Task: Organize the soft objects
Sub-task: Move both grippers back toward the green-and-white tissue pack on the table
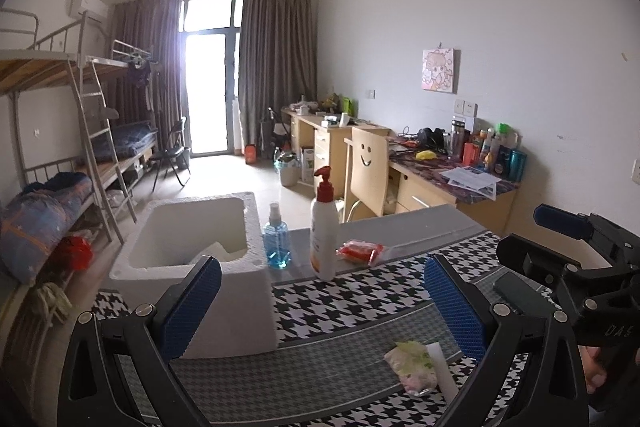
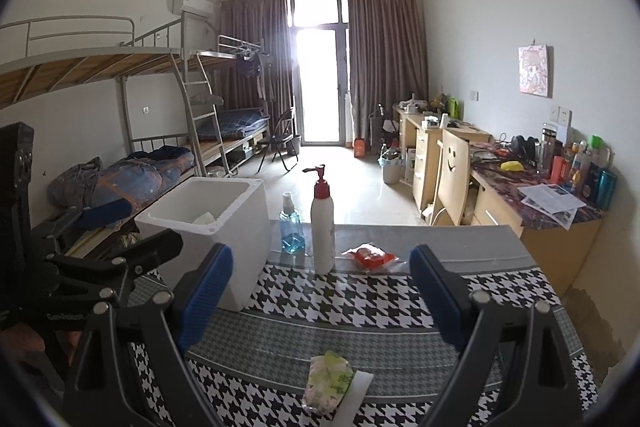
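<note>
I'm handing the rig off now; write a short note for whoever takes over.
Left gripper open, empty. Right gripper open, empty.
Tissue pack lies on the checked table nearest you, with a white strip beside it. Red packet lies farther back, right of the lotion bottle.
Foam box stands at the left; something white already inside.
Left: the packs on the table, likely into the box.

Dormitory room: metal bunk beds [image 2: 120,75], wooden desks [image 2: 440,143], curtained balcony door [image 2: 320,75].
</note>
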